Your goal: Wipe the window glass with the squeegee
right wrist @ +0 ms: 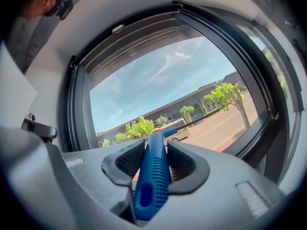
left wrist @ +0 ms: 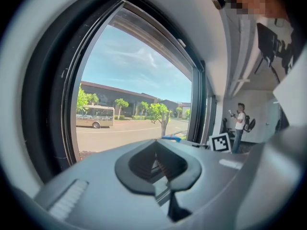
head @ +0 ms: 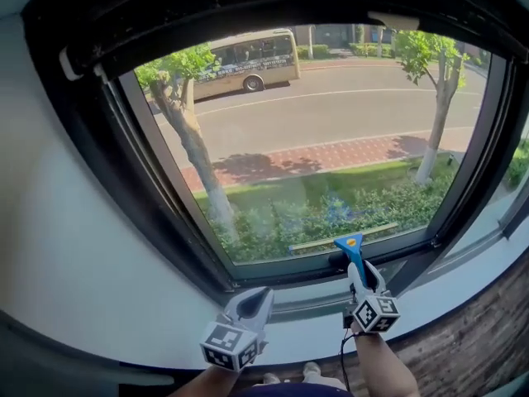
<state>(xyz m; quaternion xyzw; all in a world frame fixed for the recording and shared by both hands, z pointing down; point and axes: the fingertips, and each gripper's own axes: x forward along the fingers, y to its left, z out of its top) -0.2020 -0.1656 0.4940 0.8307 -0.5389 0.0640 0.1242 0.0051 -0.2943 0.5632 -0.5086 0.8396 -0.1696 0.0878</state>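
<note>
So, my right tongs [head: 364,278] were clamped on the squeegee [head: 352,248] by its blue handle, blade low on the window glass [head: 331,131], probably touching it. My left tongs [head: 254,301] were closed on nothing.

L gripper [head: 251,299]: grey, marker cube [head: 227,346] | R gripper [head: 359,276]: grey, marker cube, blk cable [head: 342,347]

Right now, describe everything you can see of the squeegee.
The squeegee has a blue ribbed handle, plastic by its look, an orange spot at the head and a long thin blade. The right gripper has its jaws shut on the handle. The blade lies nearly level, low on the window glass.
</note>
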